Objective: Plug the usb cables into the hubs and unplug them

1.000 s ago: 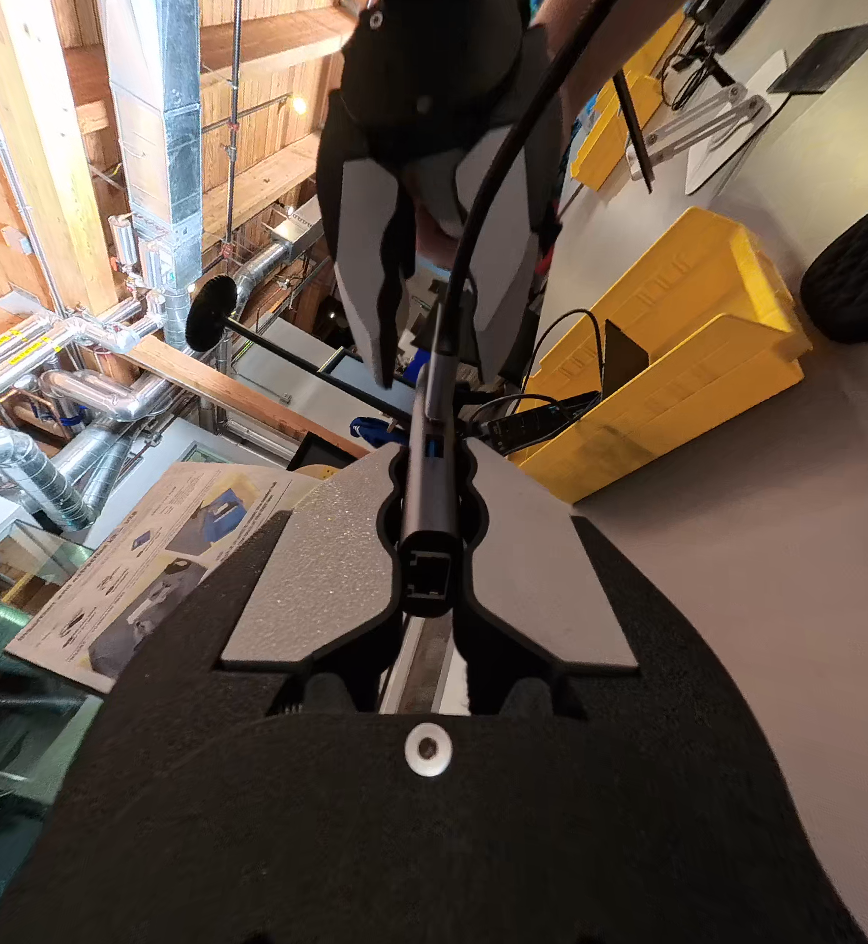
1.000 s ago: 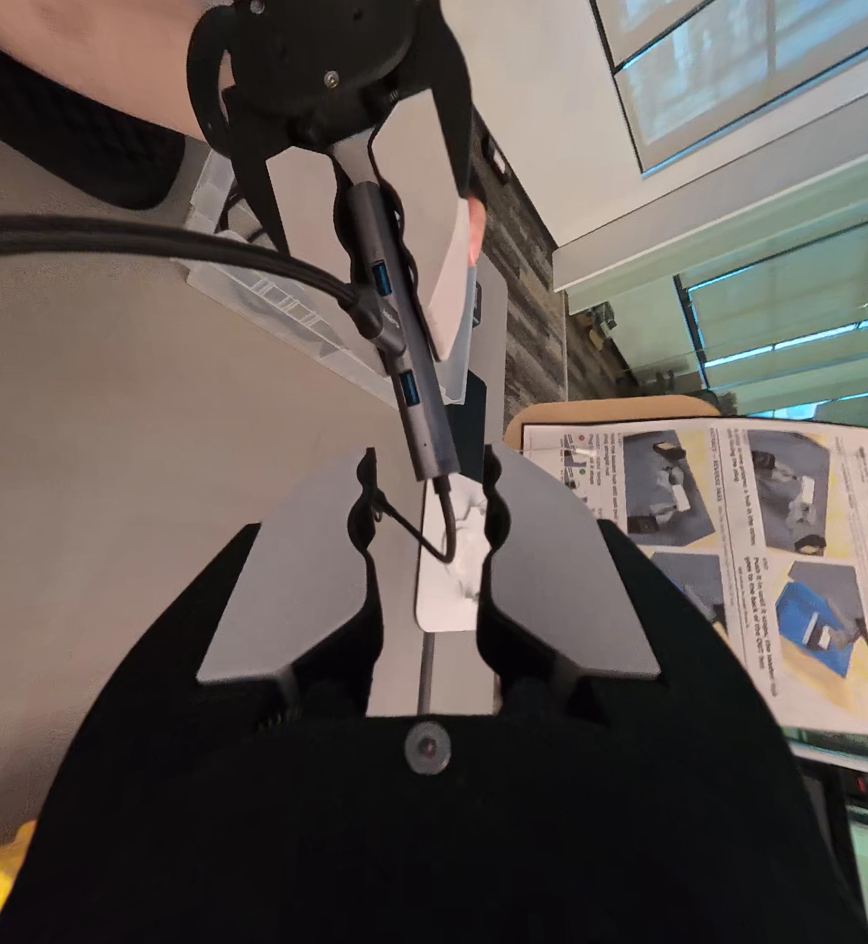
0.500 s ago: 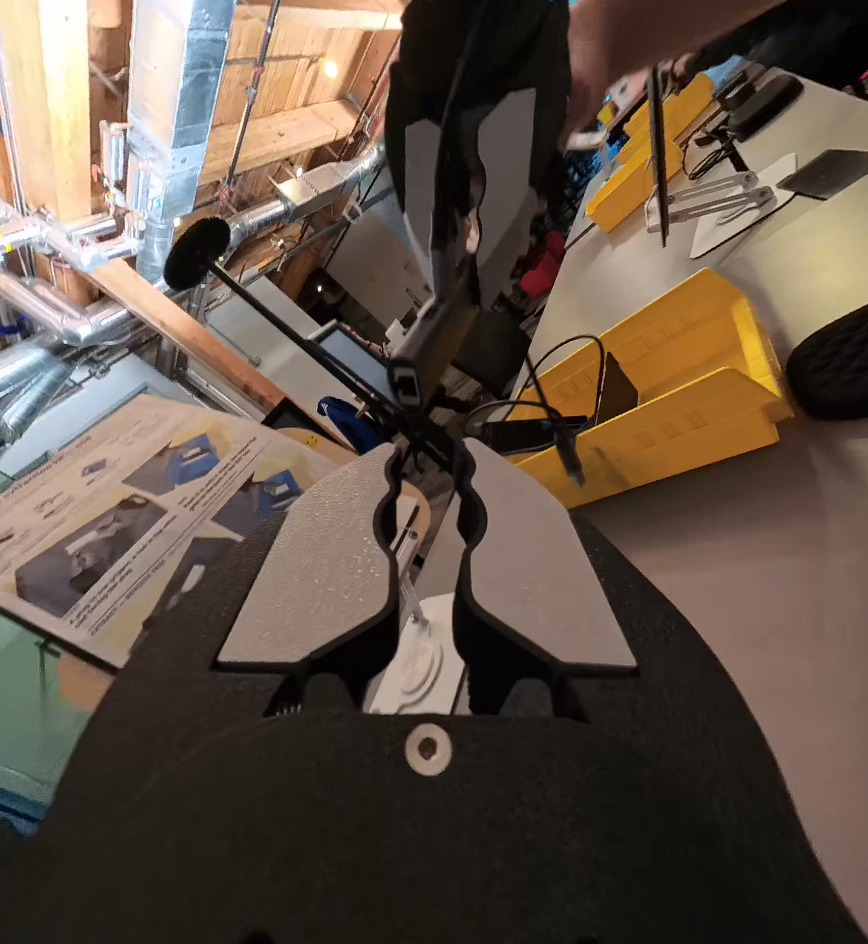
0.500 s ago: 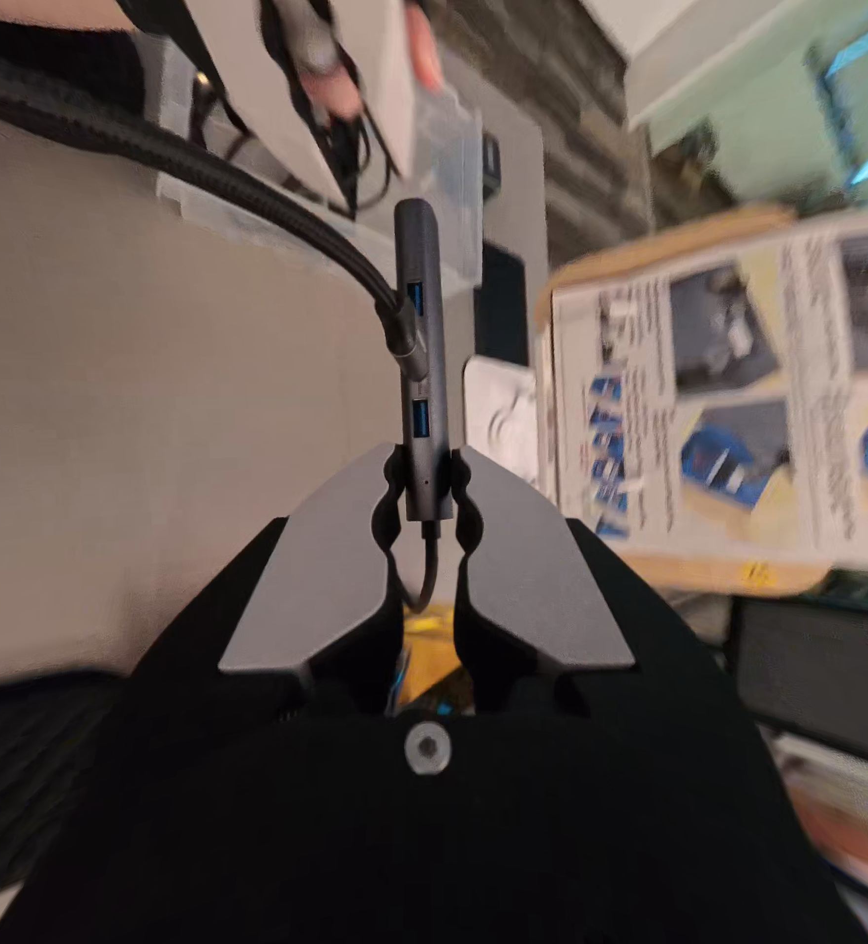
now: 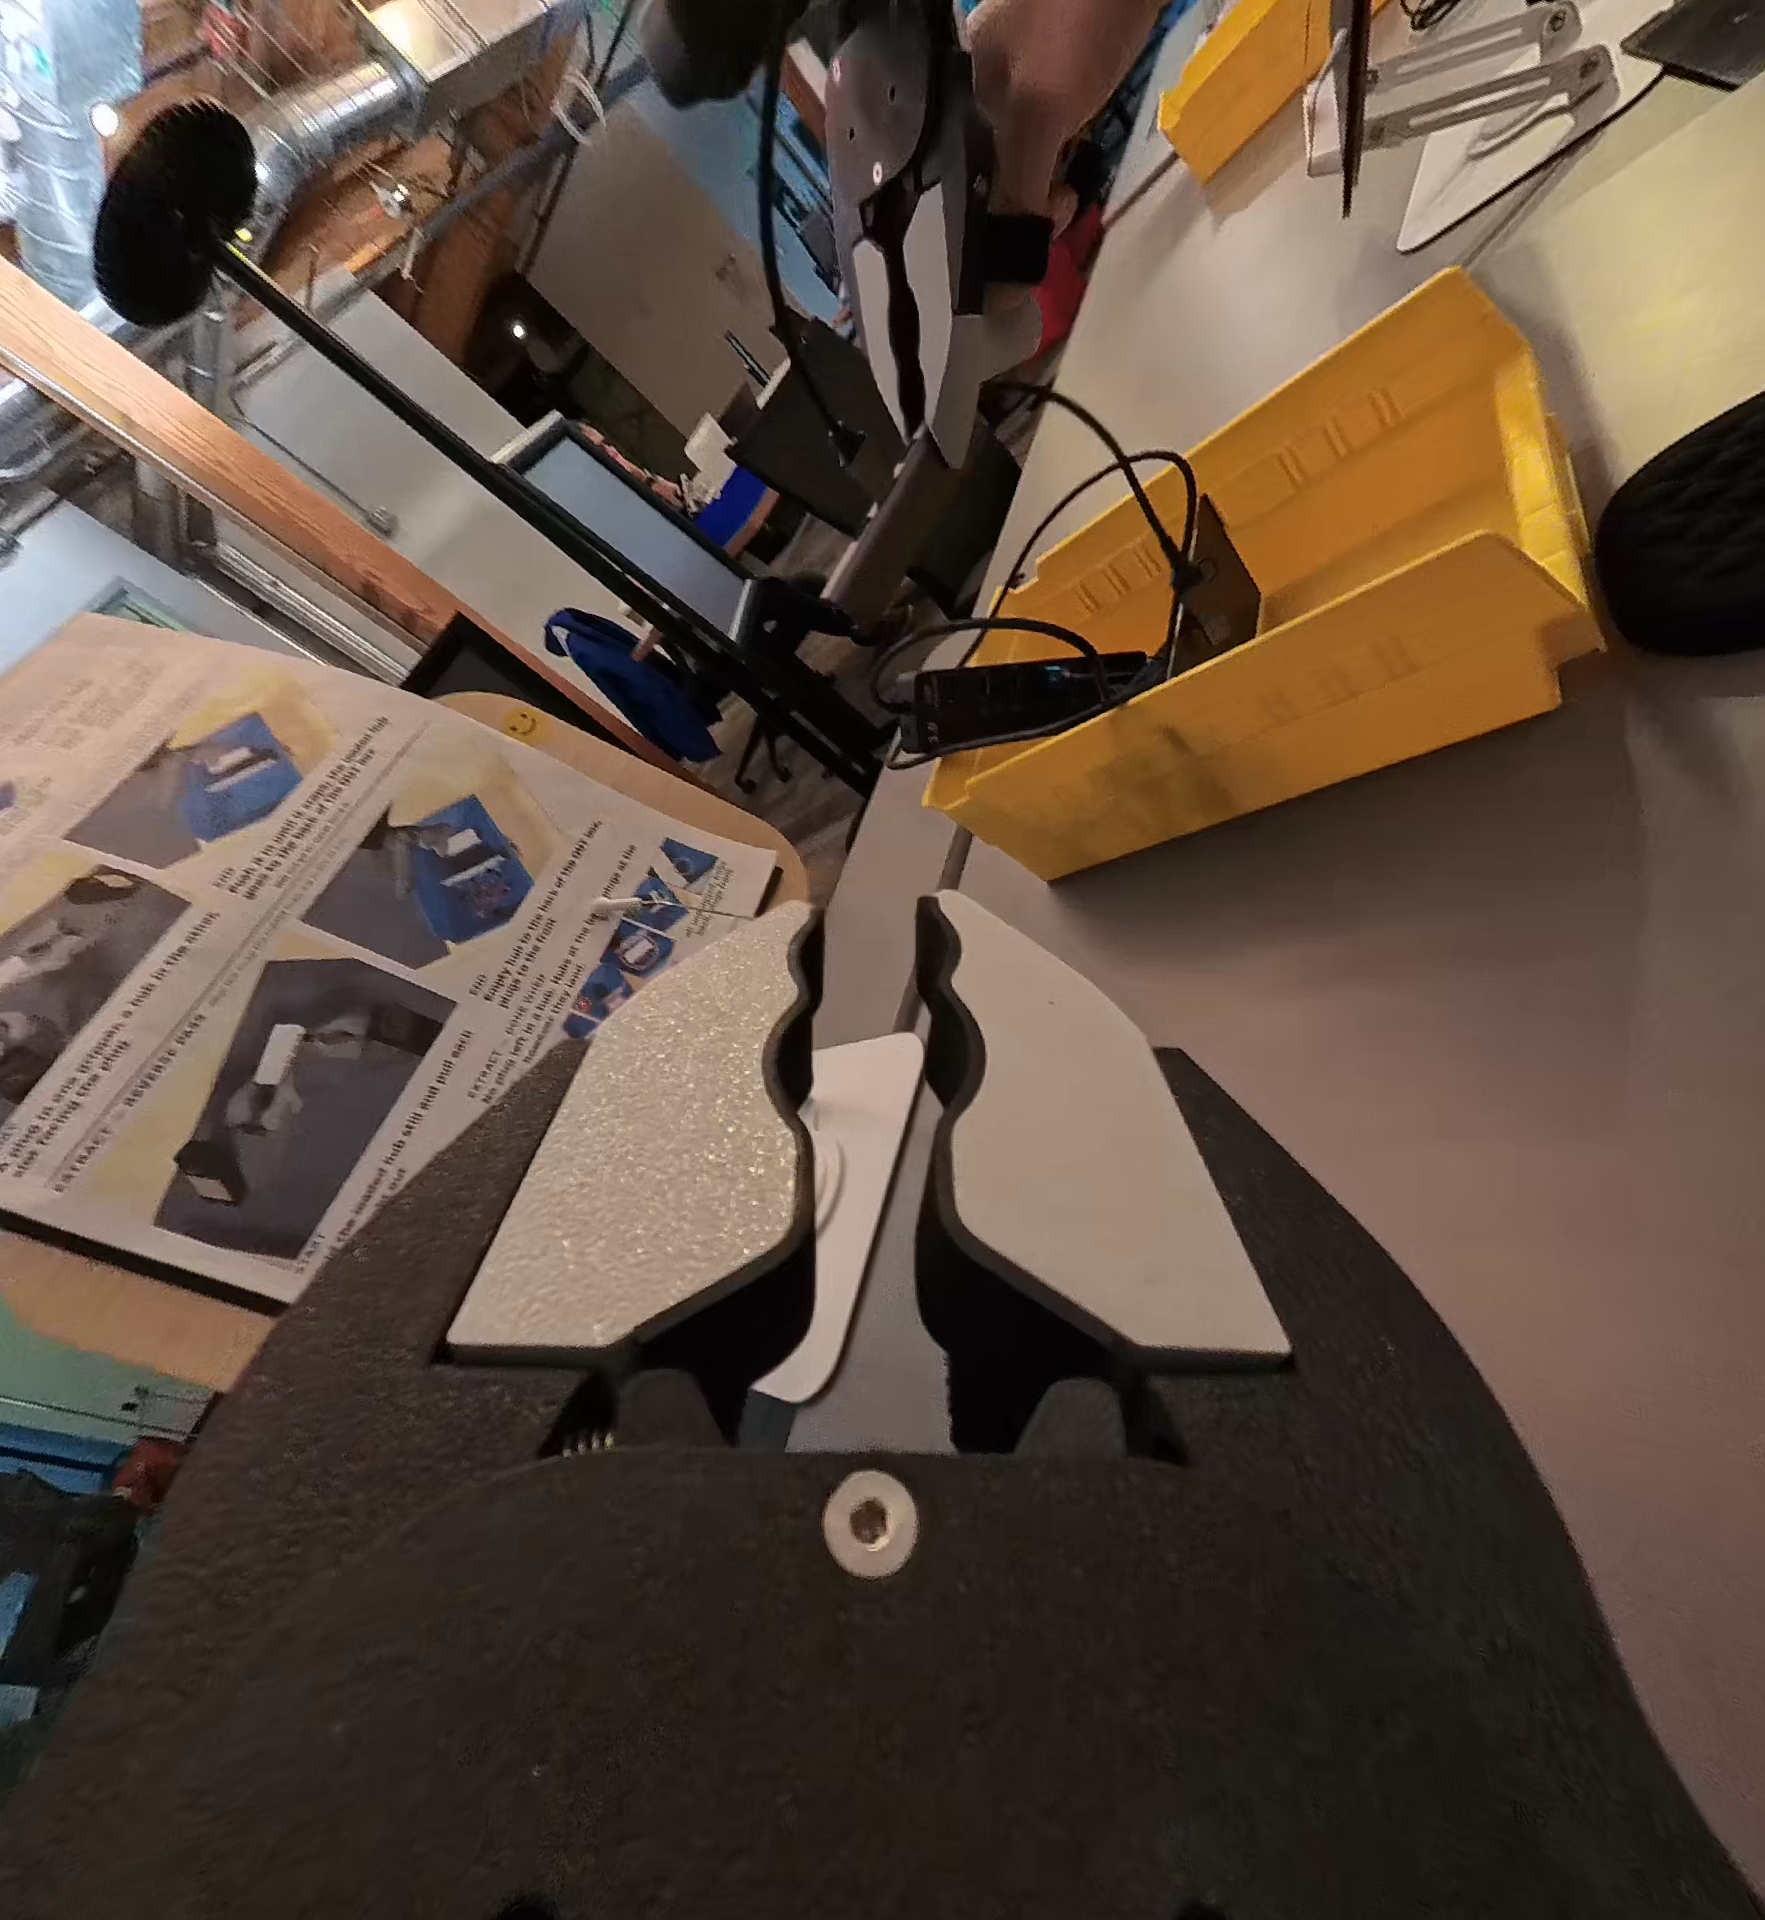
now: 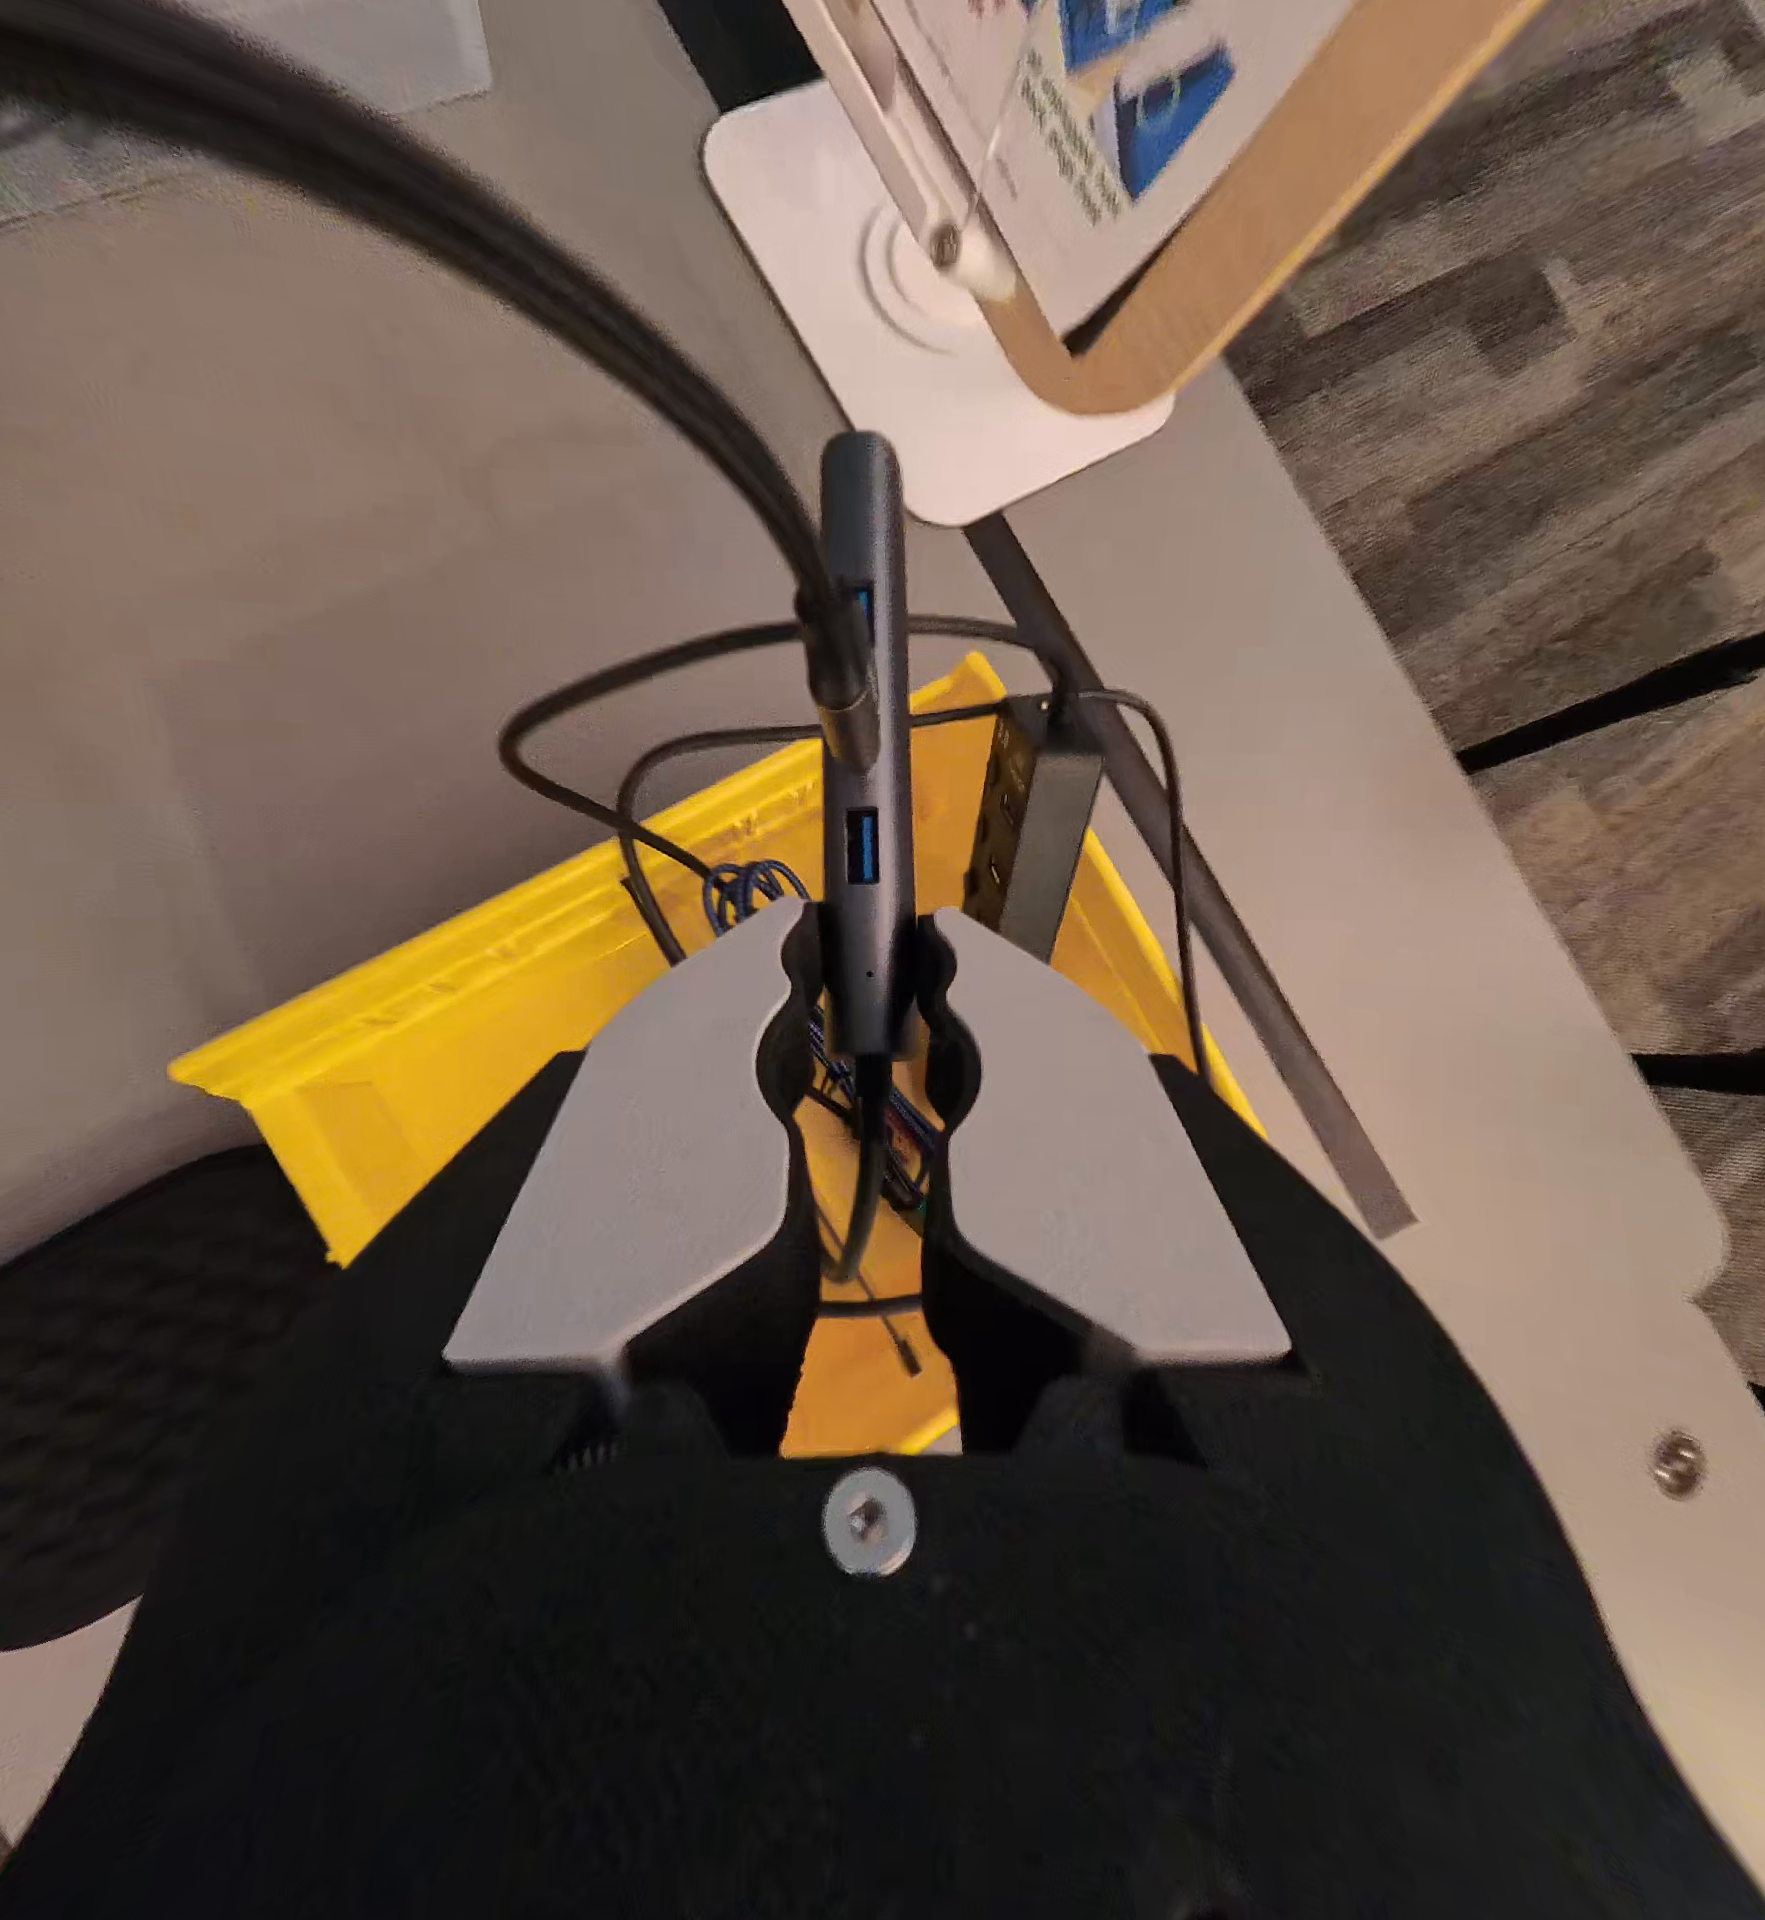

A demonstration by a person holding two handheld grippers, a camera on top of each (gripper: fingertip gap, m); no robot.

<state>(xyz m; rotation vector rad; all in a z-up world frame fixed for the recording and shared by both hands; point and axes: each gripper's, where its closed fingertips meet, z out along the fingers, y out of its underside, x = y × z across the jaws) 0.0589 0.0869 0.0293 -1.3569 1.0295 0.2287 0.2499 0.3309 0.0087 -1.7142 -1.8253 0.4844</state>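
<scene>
My right tongs (image 6: 865, 971) are clamped on the near end of the slim grey hub (image 6: 862, 727), which sticks out toward 12 o'clock over the yellow bin (image 6: 545, 997). A thick braided cable (image 6: 442, 208) is plugged into its upper port and arcs off to 10 o'clock; the lower blue port is free. My left tongs (image 5: 865, 971) hold nothing, their tips a narrow gap apart above the grey worktop (image 5: 1480, 1143), with the white stand base (image 5: 857, 1143) showing between them.

The risks as I judge them: the grip is only on the hub's tail, so the stiff cable's weight could twist or lever it out of the tongs. If it drops into the bin it lands among loose thin cables (image 6: 587, 790) and beside a second dark hub (image 6: 1039, 842) at 1 o'clock, making a messy re-grasp. Pulling the plug without bracing with the left tongs could also drag the hub free.
</scene>
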